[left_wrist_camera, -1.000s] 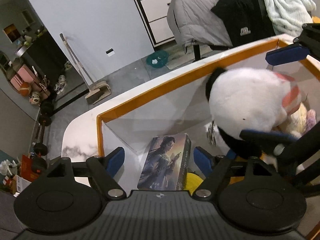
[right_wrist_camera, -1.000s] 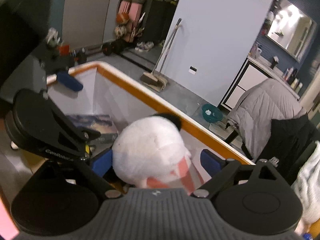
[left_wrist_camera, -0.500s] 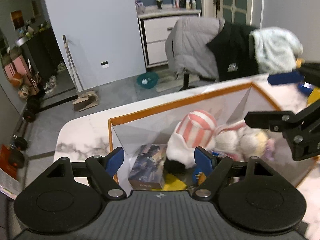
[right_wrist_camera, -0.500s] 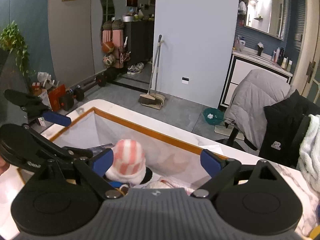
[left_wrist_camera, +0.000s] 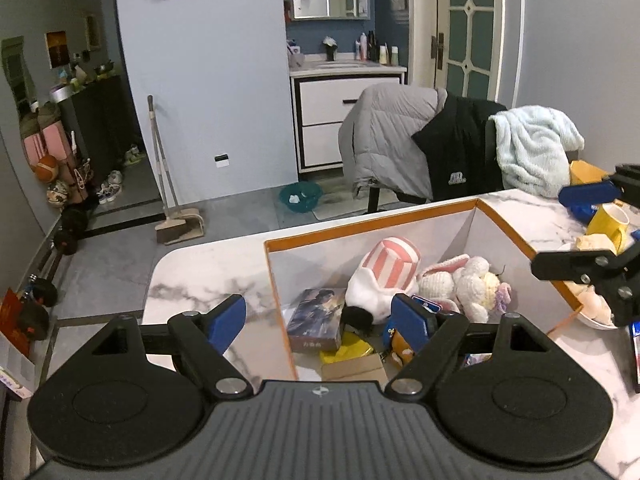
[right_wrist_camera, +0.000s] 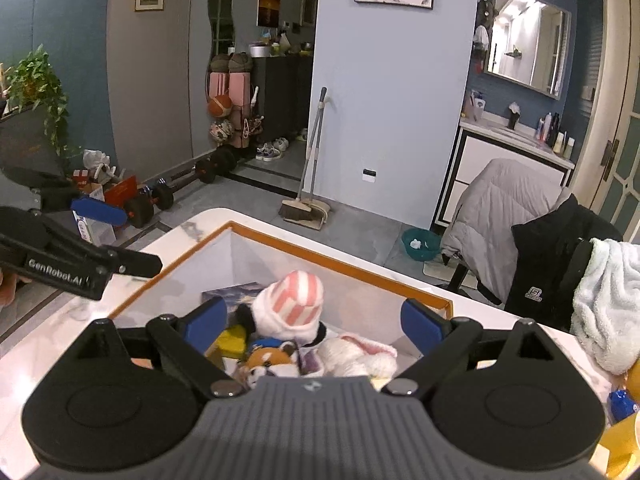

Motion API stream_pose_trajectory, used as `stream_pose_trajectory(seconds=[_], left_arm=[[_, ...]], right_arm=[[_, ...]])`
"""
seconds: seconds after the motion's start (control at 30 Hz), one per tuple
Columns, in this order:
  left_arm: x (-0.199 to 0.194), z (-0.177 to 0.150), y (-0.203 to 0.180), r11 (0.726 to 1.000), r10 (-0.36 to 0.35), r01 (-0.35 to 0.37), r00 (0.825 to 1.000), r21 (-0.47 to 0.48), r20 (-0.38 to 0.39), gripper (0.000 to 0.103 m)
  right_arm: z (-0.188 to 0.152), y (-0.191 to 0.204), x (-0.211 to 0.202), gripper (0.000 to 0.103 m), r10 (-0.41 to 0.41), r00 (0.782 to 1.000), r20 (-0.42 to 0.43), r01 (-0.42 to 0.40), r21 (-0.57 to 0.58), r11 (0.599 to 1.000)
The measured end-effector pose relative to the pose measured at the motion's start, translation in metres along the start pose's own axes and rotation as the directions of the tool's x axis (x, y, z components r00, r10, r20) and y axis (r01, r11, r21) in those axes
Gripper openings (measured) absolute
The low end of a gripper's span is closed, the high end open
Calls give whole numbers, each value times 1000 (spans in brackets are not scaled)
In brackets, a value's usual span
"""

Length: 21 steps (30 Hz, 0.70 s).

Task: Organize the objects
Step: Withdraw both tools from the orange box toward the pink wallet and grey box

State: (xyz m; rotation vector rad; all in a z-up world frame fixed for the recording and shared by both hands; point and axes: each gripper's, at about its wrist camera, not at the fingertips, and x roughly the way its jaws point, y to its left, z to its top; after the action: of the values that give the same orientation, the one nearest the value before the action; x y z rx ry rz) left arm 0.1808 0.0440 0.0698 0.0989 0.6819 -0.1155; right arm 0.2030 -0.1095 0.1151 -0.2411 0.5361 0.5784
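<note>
A white box with an orange rim (left_wrist_camera: 372,226) stands on the marble table. In it lies a white and black plush with a pink-striped hat (left_wrist_camera: 384,276), beside a white bunny plush (left_wrist_camera: 468,284) and a picture-covered book (left_wrist_camera: 318,318). My left gripper (left_wrist_camera: 320,322) hangs open above the box's near left corner, nothing between its blue pads. My right gripper (right_wrist_camera: 316,322) is open too, above the striped-hat plush (right_wrist_camera: 294,308), a small fox plush (right_wrist_camera: 272,360) and the box rim (right_wrist_camera: 340,268). Each view shows the other gripper at its edge: the right gripper (left_wrist_camera: 576,232) and the left gripper (right_wrist_camera: 138,240).
A yellow mug (left_wrist_camera: 608,220) and a white bowl (left_wrist_camera: 592,312) stand right of the box. Behind the table a chair carries a grey jacket (left_wrist_camera: 392,136), a black jacket (left_wrist_camera: 460,156) and a pale blue blanket (left_wrist_camera: 532,144). A broom (left_wrist_camera: 168,184) leans on the far wall.
The striped-hat plush, large and close to both grippers a second ago, now lies down in the box. Both grippers have risen and drawn back from the box, staying open.
</note>
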Motion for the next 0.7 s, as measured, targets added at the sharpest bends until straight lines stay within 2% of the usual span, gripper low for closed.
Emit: stream_pose_trajectory(seconds=[0.13, 0.37, 0.7], left_arm=[[-20, -10, 9, 999, -14, 15, 999, -38, 33, 94], [-57, -36, 12, 992, -93, 103, 989, -80, 112, 98], [-64, -81, -13, 993, -103, 108, 990, -45, 100, 98]], right_arm=[[-6, 16, -23, 94, 16, 1000, 12, -16, -19, 1000], [-31, 34, -61, 94, 52, 998, 22, -52, -20, 998], [-85, 36, -76, 94, 79, 996, -46, -79, 2, 997]])
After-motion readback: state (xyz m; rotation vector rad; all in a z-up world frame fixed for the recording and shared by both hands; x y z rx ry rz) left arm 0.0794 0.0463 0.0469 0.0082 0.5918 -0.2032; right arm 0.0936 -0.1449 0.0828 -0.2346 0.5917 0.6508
